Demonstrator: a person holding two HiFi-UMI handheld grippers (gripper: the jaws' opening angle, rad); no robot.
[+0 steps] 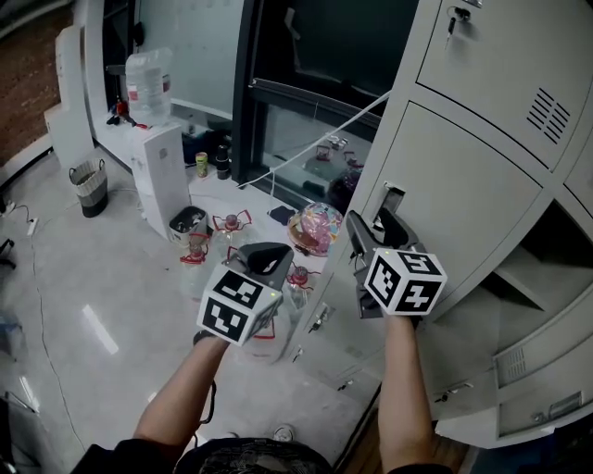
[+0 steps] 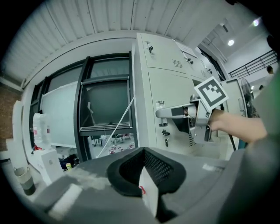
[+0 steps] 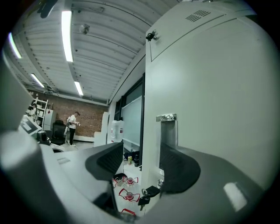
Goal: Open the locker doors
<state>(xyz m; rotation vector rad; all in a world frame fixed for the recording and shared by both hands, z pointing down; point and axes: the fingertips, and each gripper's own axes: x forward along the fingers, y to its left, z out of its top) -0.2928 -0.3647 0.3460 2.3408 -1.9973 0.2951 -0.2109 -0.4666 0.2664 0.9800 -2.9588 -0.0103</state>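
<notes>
Here, at the far left of the head view, a white water dispenser (image 1: 159, 176) with a large bottle (image 1: 148, 83) on top is seen standing on the pale floor (image 1: 74, 305). A small bin (image 1: 90, 188) is set near it.

The left claw (image 1: 264, 257) is held out in front of the body on the bare left forearm (image 1: 185, 384). It is pointed roughly level and away from the person, beside the lockers but apart from them. Its marker cube (image 1: 236, 305) is turned up toward the head camera. In the left gripper view its pads (image 2: 159, 164) are seen brought together, and nothing is gripped between them.

To the right, the right claw (image 1: 372, 230) is carried level on the outstretched right forearm (image 1: 405, 398) and is aimed at the near edge of a locker door (image 1: 463, 199). Its jaws are parted a fair way and nothing is held. In the right gripper view the door's recessed handle (image 3: 168, 131) is framed just beyond the gap, close to the right-hand jaw. Contact with it cannot be made out.

That door is shut flush with the cabinet. Above it an upper door (image 1: 500, 56) is also closed, with a key (image 1: 454, 18) in its lock. Lower down, a bunch of keys (image 3: 146, 194) hangs from another lock. Farther right, a compartment (image 1: 542, 268) is seen standing open.
</notes>
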